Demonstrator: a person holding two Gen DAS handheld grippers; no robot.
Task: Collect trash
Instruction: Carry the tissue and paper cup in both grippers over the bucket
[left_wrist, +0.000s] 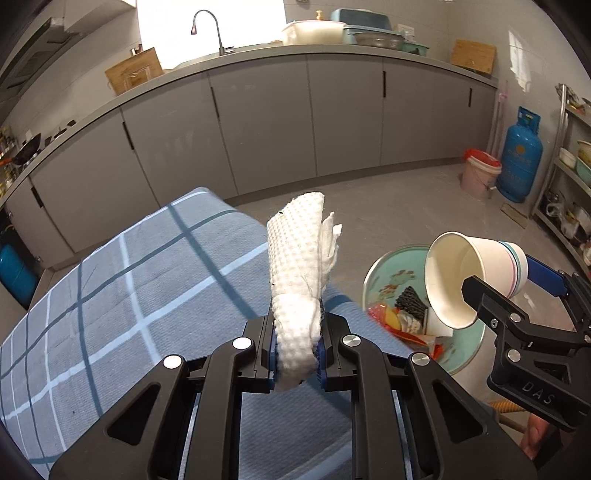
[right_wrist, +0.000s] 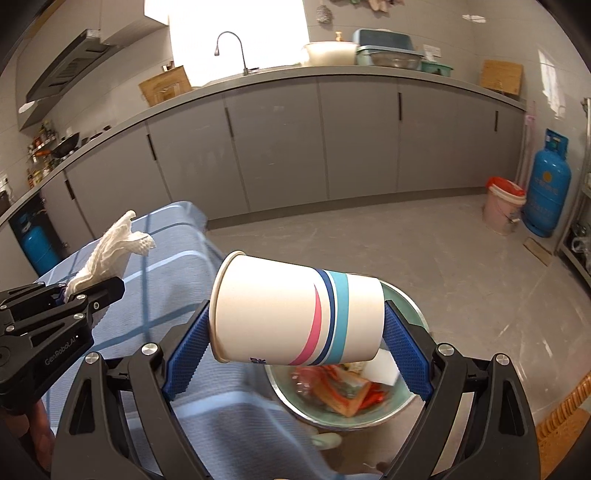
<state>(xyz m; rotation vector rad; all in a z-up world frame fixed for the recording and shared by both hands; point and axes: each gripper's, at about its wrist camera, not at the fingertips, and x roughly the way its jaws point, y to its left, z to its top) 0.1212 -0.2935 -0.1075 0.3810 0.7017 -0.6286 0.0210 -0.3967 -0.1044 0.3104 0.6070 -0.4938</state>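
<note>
Carrying two items at once: left gripper (left_wrist: 297, 354) is clamped on a crumpled white tissue (left_wrist: 301, 266) above the checked tablecloth (left_wrist: 122, 295); right gripper (right_wrist: 297, 349) grips a paper cup (right_wrist: 295, 314) end to end, over the basin (left_wrist: 373, 280). Basin already holds wrappers (right_wrist: 347, 391). Judged late: both pieces remain to be dropped in.
</note>
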